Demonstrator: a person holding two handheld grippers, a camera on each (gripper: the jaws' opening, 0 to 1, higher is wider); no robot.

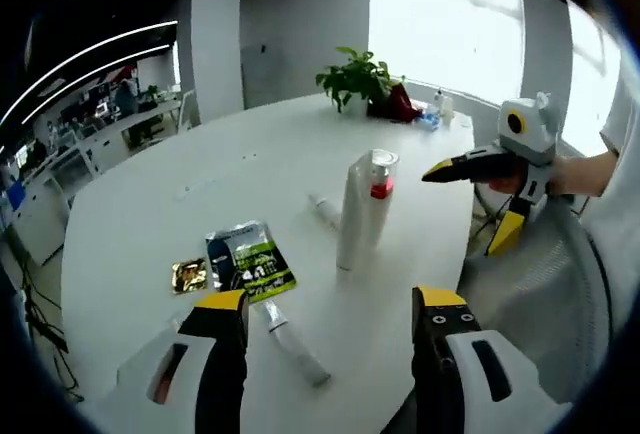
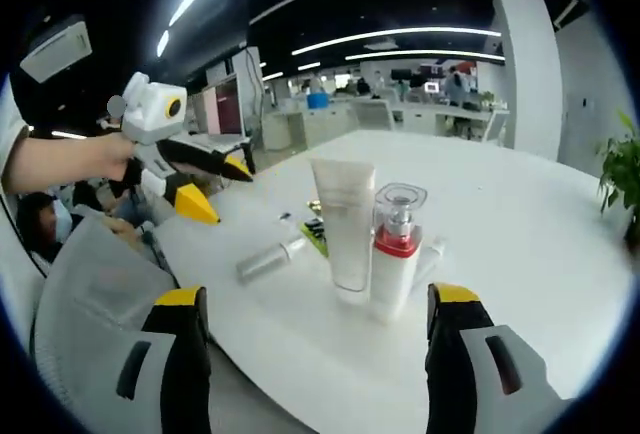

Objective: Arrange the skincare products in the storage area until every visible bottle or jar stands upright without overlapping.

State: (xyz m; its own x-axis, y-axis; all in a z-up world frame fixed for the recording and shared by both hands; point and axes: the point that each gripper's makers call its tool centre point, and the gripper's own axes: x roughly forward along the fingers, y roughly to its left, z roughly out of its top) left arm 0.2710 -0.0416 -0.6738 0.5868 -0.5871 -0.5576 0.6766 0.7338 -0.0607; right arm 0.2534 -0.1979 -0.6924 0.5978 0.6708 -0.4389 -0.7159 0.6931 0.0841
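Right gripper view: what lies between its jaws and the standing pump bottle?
Only bare white table lies between the right gripper and the pump bottle.

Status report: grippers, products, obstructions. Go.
Left gripper open, empty; right gripper open, empty. Pump bottle and squeeze tube upright, side by side. Two small tubes lying flat, sachets beside. Nothing blocking.

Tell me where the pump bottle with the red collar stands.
In the right gripper view, the pump bottle stands upright mid-table, right beside the white tube.
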